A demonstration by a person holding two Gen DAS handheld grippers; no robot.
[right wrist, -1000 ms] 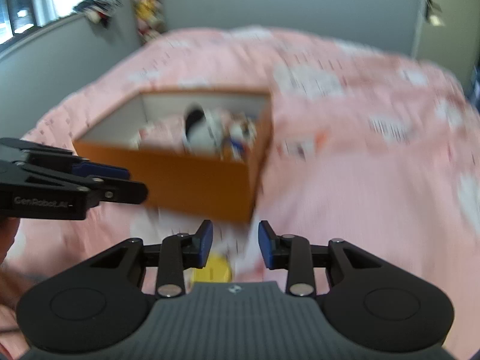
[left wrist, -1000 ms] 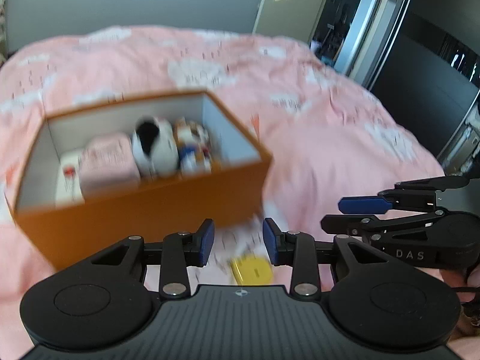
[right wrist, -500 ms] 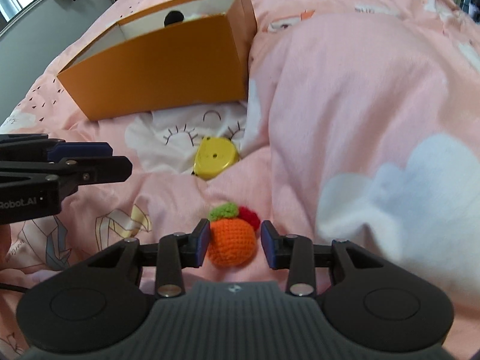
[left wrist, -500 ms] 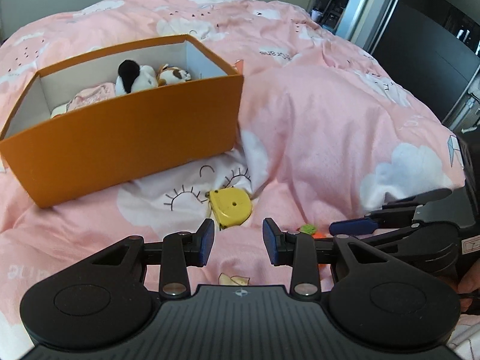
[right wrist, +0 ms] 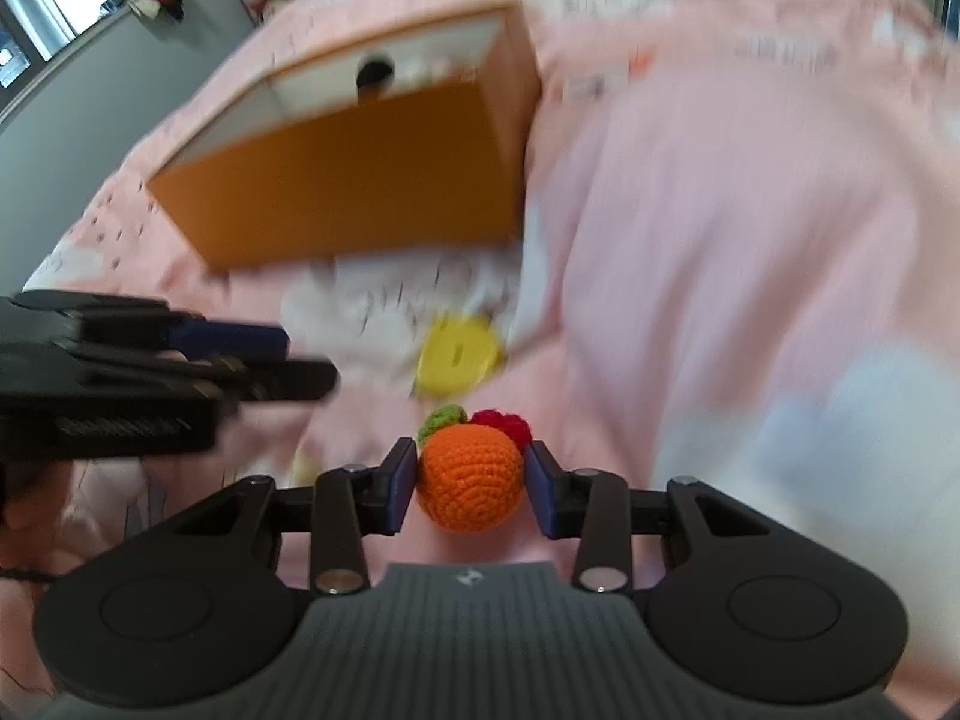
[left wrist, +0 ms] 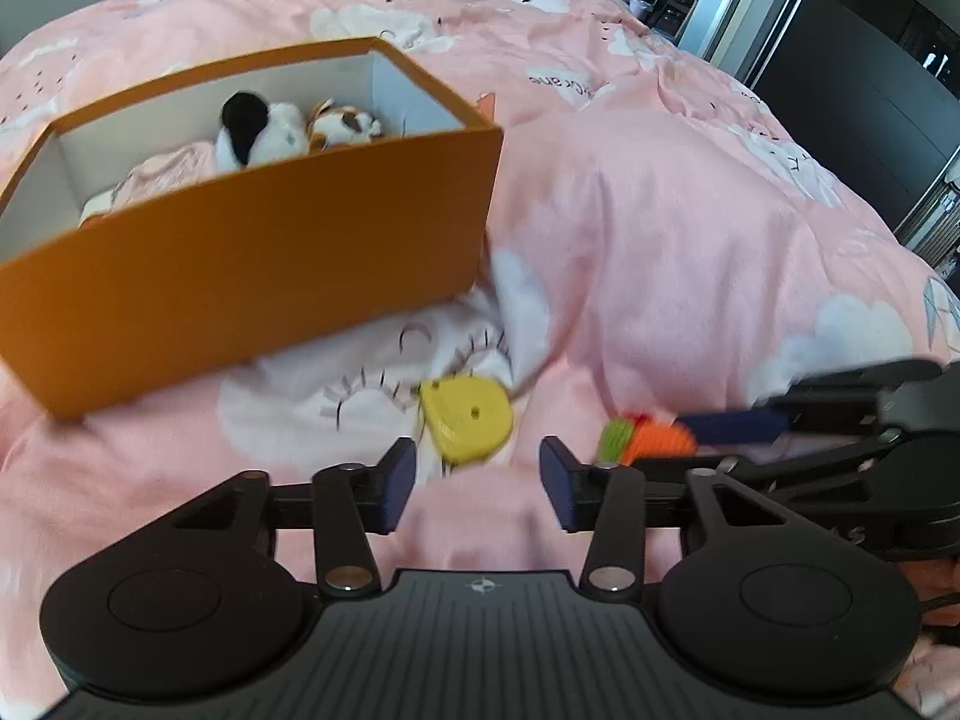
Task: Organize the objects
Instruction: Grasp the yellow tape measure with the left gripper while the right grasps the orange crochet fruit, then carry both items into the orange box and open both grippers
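Observation:
My right gripper is shut on an orange crocheted fruit with a green leaf and red bit, held just above the pink bed cover; the fruit also shows in the left wrist view. My left gripper is open and empty, just short of a yellow tape measure lying on the cover, also in the right wrist view. An orange box stands beyond, holding plush toys and a pink item; it also shows in the right wrist view.
The pink cover bulges in a raised fold right of the box. A doorway and dark wardrobe fronts lie at the far right. A window is at the far left.
My right gripper has closed on the orange fruit and lifted it a little. Both views have pushed forward toward the box; the tape measure stays put.

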